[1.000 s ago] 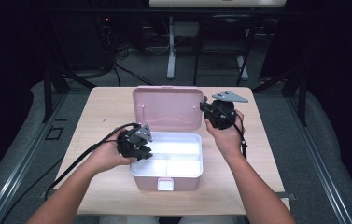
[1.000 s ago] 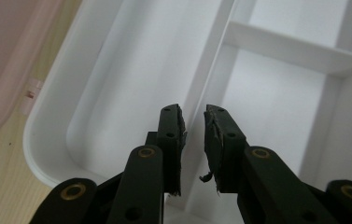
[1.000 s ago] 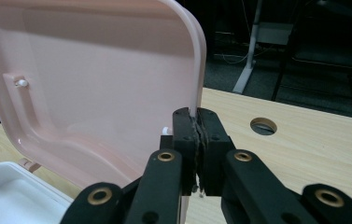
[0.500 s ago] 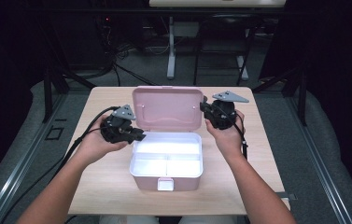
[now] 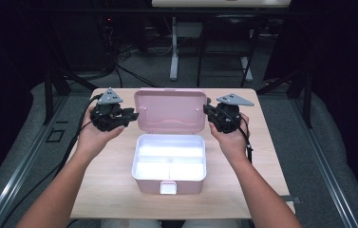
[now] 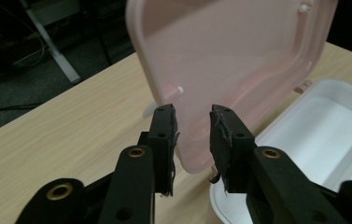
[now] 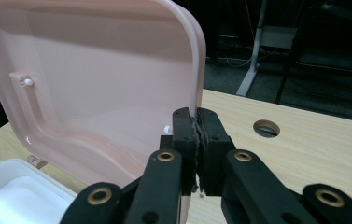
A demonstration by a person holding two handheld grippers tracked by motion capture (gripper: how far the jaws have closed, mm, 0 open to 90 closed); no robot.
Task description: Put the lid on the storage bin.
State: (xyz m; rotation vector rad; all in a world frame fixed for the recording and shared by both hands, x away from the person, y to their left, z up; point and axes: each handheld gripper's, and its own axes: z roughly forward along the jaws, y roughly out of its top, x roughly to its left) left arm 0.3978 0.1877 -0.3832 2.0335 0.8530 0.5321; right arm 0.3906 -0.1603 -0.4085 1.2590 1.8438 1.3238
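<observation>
Pink box [image 5: 169, 183] sat at frame centre, lid [image 5: 170, 110] raised upright behind it. Right gripper [image 5: 212, 115] pinched the lid's edge; left gripper [image 5: 130, 115] stood narrowly parted, straddling the opposite edge. Risk: uneven pull could twist the hinge or drag the box. White divided tray [image 5: 169, 162] appeared empty.

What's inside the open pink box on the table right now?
The pink box holds a white tray split into compartments, and those in sight look empty. Its near wall hides a strip of the tray floor. The lid stands raised behind.
</observation>
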